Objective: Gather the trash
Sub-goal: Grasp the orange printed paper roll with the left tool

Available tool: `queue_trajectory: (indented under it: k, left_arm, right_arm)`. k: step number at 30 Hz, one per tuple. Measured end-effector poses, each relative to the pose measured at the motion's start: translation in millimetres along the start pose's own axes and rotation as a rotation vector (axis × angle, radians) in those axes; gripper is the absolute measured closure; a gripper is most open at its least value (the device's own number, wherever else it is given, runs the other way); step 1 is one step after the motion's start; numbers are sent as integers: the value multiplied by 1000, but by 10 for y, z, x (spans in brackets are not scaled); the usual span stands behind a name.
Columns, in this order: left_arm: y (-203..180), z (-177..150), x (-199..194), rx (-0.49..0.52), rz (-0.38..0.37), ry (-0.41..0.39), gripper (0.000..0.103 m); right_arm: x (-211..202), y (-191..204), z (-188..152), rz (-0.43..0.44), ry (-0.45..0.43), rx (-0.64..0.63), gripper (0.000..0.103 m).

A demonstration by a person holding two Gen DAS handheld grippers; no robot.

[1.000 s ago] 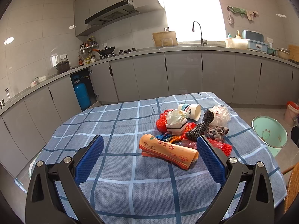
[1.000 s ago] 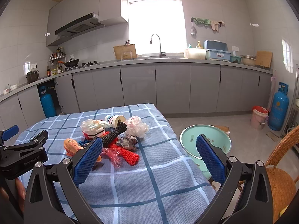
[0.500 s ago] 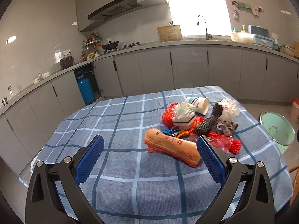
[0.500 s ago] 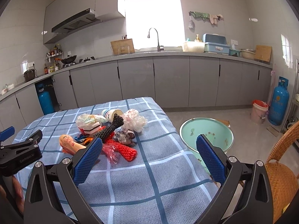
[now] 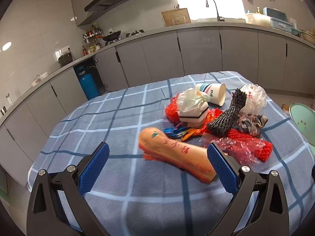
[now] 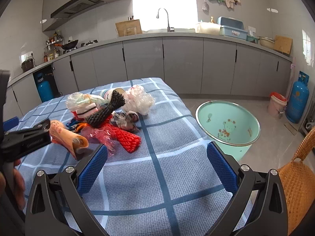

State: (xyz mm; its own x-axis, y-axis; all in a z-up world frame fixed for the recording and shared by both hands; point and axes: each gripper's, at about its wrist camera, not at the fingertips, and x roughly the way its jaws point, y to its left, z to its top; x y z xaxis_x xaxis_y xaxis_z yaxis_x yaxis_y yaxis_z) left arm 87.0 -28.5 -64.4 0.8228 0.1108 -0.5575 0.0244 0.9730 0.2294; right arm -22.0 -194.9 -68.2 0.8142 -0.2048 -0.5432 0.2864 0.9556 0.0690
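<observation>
- The left gripper (image 5: 157, 163) has its jaws wide apart; the orange packet (image 5: 175, 155) lies on the tablecloth (image 5: 98, 122) between them, its long axis slanting toward the right pad.
- The right gripper (image 6: 156, 165), jaws also apart and empty, is farther from the packet; the green basin (image 6: 228, 125) stands beside the table.

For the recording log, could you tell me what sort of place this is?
A home kitchen, most likely: a sink tap under the window, a range hood over a wok on the stove, and a gas cylinder on the floor.
</observation>
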Motion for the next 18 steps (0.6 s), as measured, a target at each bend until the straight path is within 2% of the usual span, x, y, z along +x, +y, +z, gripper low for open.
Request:
queue_trajectory:
  k: [5, 8, 15, 17, 18]
  left_arm:
    - [-104, 56, 458, -13, 39, 96, 5]
    - [-110, 36, 651, -44, 15, 164, 5]
    - [-138, -89, 815, -52, -40, 235, 8]
    - [-99, -102, 814, -64, -63, 241, 31]
    - [-69, -112, 789, -75, -86, 238, 38]
  right_arm:
    - [129, -88, -40, 0, 20, 16, 4]
    - [204, -115, -53, 4, 34, 21, 4]
    - [268, -127, -80, 14, 53, 18, 4]
    - [262, -121, -81, 13, 50, 17, 4]
    - [259, -117, -77, 12, 50, 16, 4]
